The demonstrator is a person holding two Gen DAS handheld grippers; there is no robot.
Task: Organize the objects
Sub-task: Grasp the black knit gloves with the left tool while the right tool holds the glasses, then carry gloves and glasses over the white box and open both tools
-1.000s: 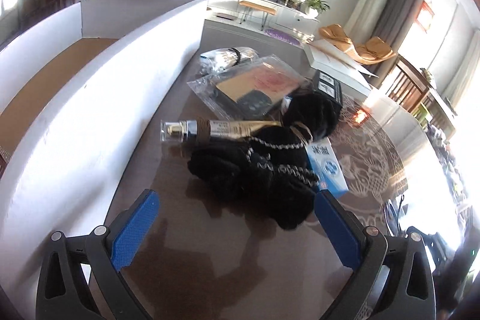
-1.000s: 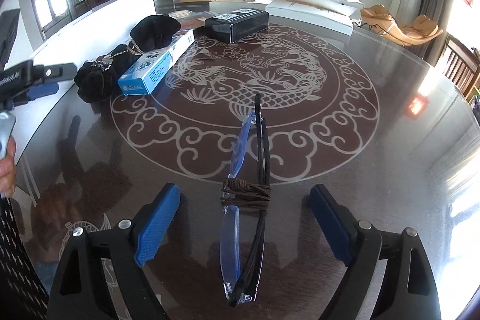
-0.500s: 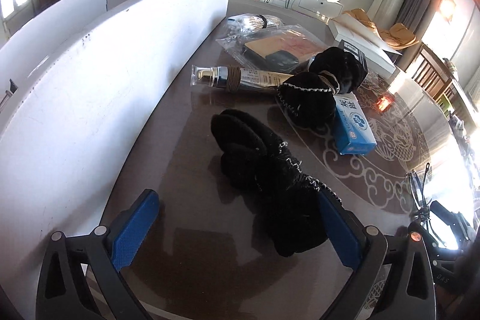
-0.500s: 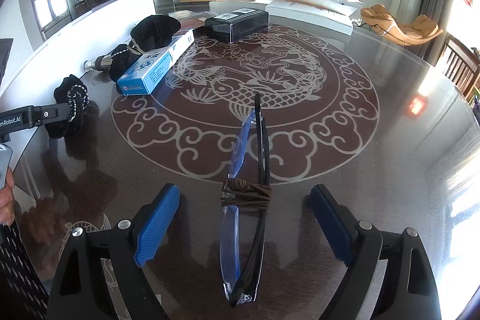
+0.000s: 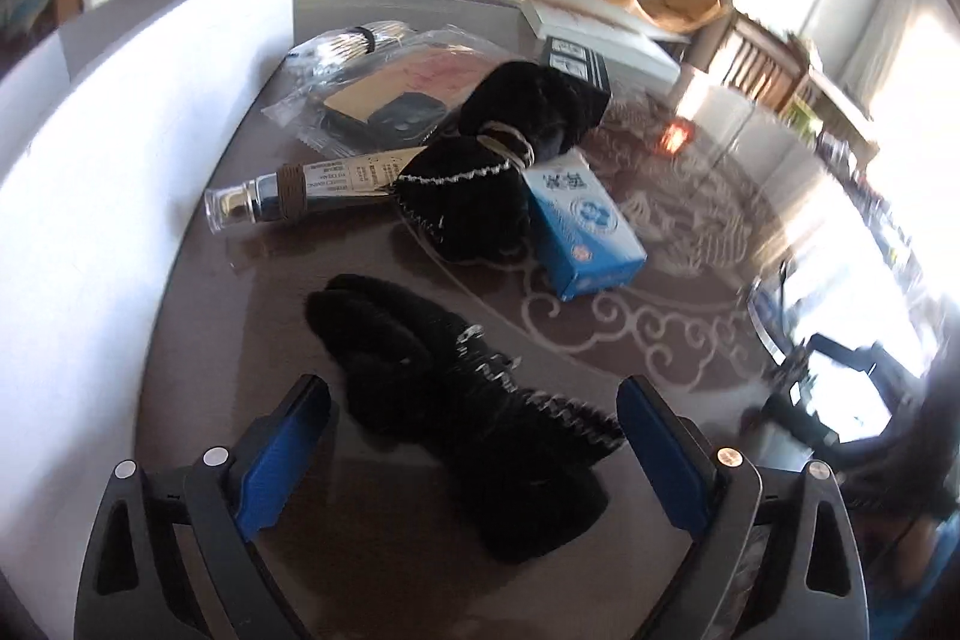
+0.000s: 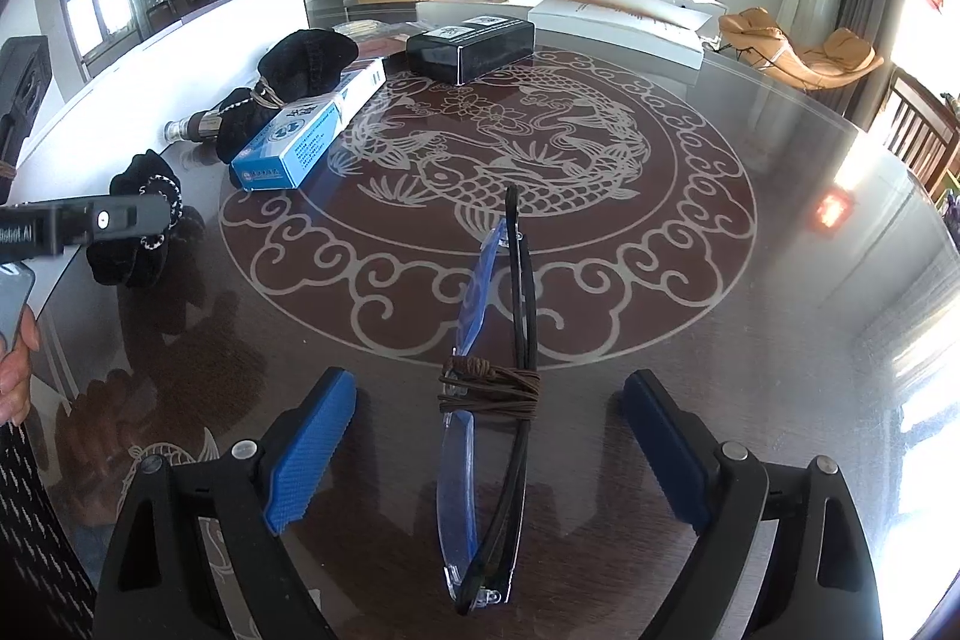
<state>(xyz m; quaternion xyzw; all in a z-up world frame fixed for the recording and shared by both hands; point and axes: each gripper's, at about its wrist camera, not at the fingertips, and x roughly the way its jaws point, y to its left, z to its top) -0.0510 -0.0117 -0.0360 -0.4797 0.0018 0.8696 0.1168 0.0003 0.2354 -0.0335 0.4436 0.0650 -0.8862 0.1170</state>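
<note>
**First:** Left wrist view: we see our left gripper (image 5: 474, 430) angled down over a dark glass table (image 5: 240, 328), its blue pads (image 5: 282, 454) spread wide. A black fuzzy glove (image 5: 456, 400) lies between them, and neither pad presses on it.

**Second:** Beyond it, toward the table's far edge, we see a second black glove (image 5: 474, 214) lying over a capped tube (image 5: 312, 190), with a blue box (image 5: 582, 226) touching its right side. A black pouch (image 5: 534, 106) sits just behind (a cord cinches its neck). A clear plastic packet (image 5: 384, 100) lies further back, and a white box wall (image 5: 150, 148) runs along the table's left edge.

**First:** From the right wrist view, our right gripper (image 6: 486, 448) points down near the table's near edge. Its jaws are opening, wide apart, with folded glasses (image 6: 492, 388) lying on the glass between them, touched by neither pad.

**Second:** A brown cord is wound round the middle of the glasses. A black case (image 6: 471, 47) rests toward the far edge, past the fish pattern in the table's centre, with a long white box (image 6: 624, 22) behind it.

**First:** At the left edge of this view we see a hand (image 6: 15, 370).
</note>
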